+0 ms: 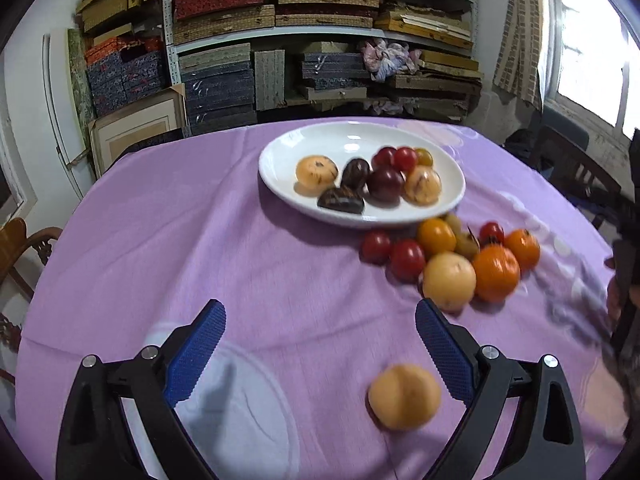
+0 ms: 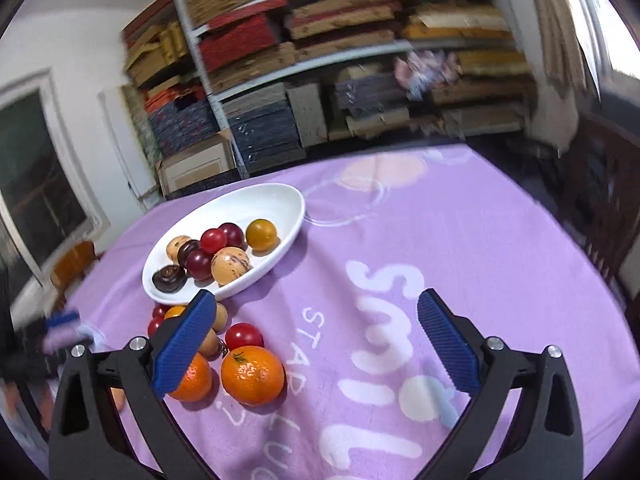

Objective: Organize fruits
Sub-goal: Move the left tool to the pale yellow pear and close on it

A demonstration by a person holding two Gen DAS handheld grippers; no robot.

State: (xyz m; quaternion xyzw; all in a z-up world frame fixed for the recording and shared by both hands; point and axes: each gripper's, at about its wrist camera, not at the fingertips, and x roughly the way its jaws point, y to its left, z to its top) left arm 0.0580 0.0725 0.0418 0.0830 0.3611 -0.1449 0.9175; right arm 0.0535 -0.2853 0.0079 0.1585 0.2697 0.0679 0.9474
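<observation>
A white oval plate (image 1: 280,148) on the purple tablecloth holds several fruits: pale orange ones, dark plums and cherry tomatoes. It also shows in the right wrist view (image 2: 280,200). A pile of loose fruits (image 1: 452,252) lies just right of the plate, with two oranges (image 2: 253,375) nearest my right gripper. One pale orange fruit (image 1: 404,396) lies alone between the fingers of my left gripper (image 1: 320,320), which is open and empty. My right gripper (image 2: 316,312) is open and empty, its left finger above the pile.
The purple tablecloth (image 1: 200,240) covers a round table and has white lettering (image 2: 384,340). Shelves of stacked boxes (image 1: 320,40) stand behind the table. Wooden chairs stand at the left (image 1: 20,248) and the right (image 2: 600,200).
</observation>
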